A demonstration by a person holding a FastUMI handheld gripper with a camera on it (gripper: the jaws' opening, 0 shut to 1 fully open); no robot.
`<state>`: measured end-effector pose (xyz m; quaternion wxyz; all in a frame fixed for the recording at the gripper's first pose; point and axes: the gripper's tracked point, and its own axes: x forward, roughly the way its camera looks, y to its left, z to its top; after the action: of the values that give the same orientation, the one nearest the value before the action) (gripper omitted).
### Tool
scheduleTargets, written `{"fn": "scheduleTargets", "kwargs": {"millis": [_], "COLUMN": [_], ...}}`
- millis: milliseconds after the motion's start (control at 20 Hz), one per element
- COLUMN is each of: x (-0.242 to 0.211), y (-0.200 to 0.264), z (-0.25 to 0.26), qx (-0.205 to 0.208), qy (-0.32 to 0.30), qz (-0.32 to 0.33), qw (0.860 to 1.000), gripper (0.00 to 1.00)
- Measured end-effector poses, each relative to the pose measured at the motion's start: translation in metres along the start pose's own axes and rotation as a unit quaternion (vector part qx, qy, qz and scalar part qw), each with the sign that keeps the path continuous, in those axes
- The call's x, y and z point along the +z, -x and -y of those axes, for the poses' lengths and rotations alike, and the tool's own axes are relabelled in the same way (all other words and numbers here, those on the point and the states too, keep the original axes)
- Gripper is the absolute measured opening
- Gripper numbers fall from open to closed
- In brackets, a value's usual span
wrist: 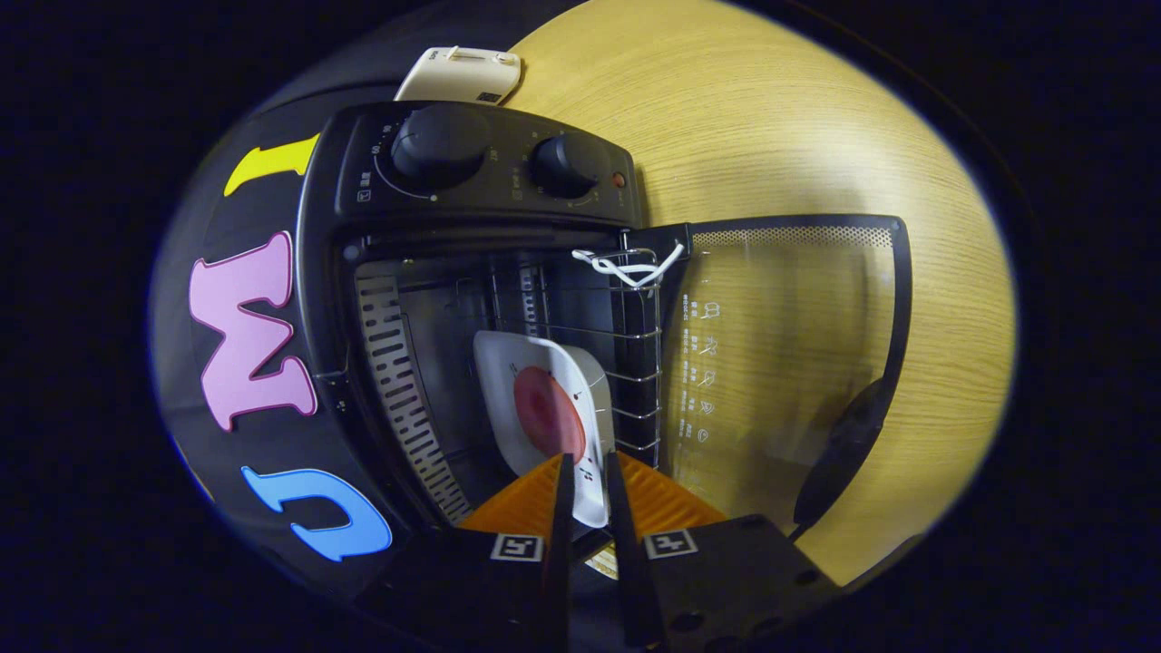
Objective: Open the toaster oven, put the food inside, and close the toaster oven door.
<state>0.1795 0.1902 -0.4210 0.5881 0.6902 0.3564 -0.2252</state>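
Fingers (564, 508) of the hand-held gripper (587, 462) sit nearly together, leaving a thin slot, and the near rim of a white plate (508, 372) runs into that slot; both fingers look to be pressing on the rim, so the plate is gripped. The plate carries a round red slice of food (548, 413) and lies inside the toaster oven (472, 299), just ahead of the fingertips toward 12 o'clock, resting on the wire rack (635, 363). The oven door (789, 363) hangs swung wide open at 3 o'clock of the cavity, its dark handle (839, 453) toward 4 o'clock. Small white icons and characters are printed down the glass, too small to read. Two black knobs (440, 145) crown the control panel at 12 o'clock, ringed with tiny numerals I cannot make out, beside a small red lamp (619, 180). A white cord (626, 266) is looped on the rack's upper edge. Beyond the oven, on the wooden tabletop (771, 118), lies a cream-coloured device (458, 77).
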Motion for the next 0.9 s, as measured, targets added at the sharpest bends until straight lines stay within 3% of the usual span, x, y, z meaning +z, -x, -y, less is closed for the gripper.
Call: {"fn": "scheduleTargets", "kwargs": {"millis": [150, 200, 250, 450, 600, 800, 900], "x": [-0.011, -0.014, -0.023, -0.044, -0.058, -0.060, -0.060], "y": [0.014, 0.017, 0.030, 0.074, 0.112, 0.147, 0.162], "z": [0.005, 0.009, 0.015, 0.038, 0.048, 0.079, 0.094], "qx": [-0.009, -0.019, -0.031, -0.074, -0.069, -0.085, -0.088], "qy": [0.015, 0.019, 0.028, 0.100, 0.193, 0.346, 0.427], "qz": [-0.028, -0.042, -0.059, -0.120, -0.162, -0.182, -0.188], "qw": [0.999, 0.999, 0.997, 0.985, 0.965, 0.917, 0.880], "gripper": [0.68, 0.94, 0.99, 0.98, 0.99, 0.99, 0.99]}}
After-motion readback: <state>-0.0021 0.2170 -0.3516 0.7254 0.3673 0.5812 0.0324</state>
